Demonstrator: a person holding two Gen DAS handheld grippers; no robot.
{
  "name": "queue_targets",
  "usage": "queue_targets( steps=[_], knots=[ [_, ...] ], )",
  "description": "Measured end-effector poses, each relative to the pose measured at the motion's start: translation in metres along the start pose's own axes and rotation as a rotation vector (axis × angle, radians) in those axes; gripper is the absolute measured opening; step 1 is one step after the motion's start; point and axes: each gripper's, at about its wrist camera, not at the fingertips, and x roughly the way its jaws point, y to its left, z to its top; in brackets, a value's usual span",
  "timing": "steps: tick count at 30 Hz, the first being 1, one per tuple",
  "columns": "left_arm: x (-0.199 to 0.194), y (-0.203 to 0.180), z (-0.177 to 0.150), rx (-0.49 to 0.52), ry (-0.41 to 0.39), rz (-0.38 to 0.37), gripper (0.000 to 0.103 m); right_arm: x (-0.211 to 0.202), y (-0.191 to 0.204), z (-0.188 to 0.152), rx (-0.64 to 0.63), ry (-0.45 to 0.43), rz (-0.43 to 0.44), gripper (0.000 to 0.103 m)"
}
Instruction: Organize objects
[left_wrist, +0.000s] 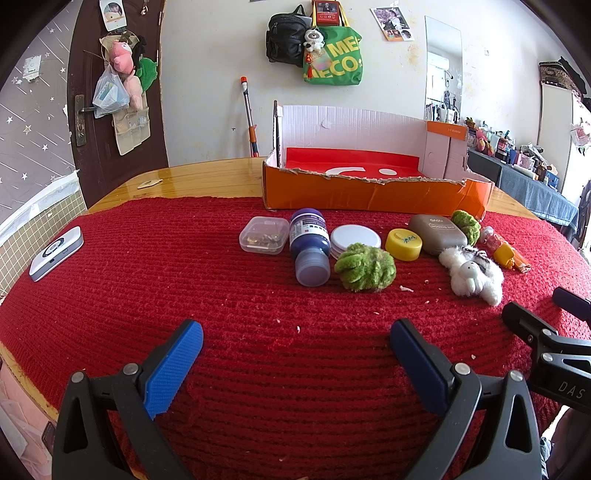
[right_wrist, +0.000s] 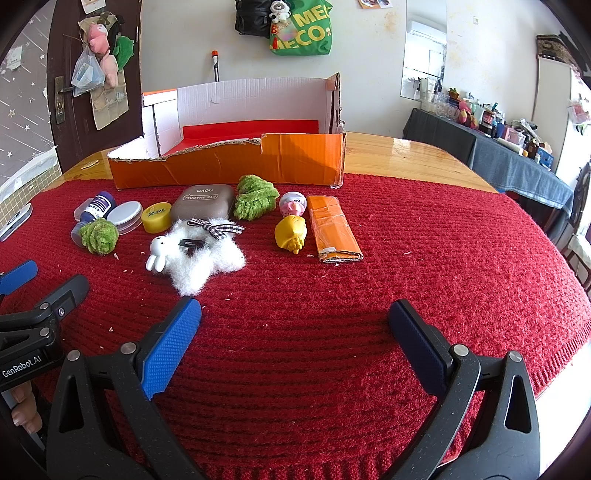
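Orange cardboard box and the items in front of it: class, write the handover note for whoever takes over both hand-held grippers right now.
Left hand-held gripper: open, empty, above the red cloth.
Right hand-held gripper: open, empty, near the white plush rabbit.
Orange cardboard box: at the cloth's far edge; no sorted items visible inside.
In a row before it: clear plastic case, blue bottle lying down, white lidded jar, two green fuzzy balls, yellow jar, eye shadow case, pink toy, yellow toy, orange packet.
Done: nothing visible.
Left: everything still needs organizing.
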Motion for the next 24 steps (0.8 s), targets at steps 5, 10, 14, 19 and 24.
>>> queue_targets(
  steps=[5, 10, 14, 19, 24],
  knots=[
    [0.0000, 0.0000, 0.0000, 0.000, 0.000, 0.001, 0.103, 0.0001, 0.0003, 0.0001, 0.000, 0.000, 0.000, 0.103],
    [0.0000, 0.0000, 0.0000, -0.001, 0.000, 0.001, 0.103, 0.0003, 0.0007, 0.0001, 0.000, -0.001, -0.001, 0.103],
    [0.0000, 0.0000, 0.0000, -0.002, 0.000, 0.002, 0.103, 0.0003, 0.0011, 0.0000, 0.000, -0.001, -0.001, 0.103],
    [-0.0003, 0.0002, 0.0001, -0.002, 0.000, 0.000, 0.103, 0.0018, 0.0030, 0.0007, 0.001, 0.003, 0.002, 0.103],
    [-0.0010, 0.0034, 0.0037, 0.002, 0.002, -0.014, 0.103, -0.0049, -0.0030, 0.0017, 0.016, 0.017, 0.026, 0.103]
  ],
)
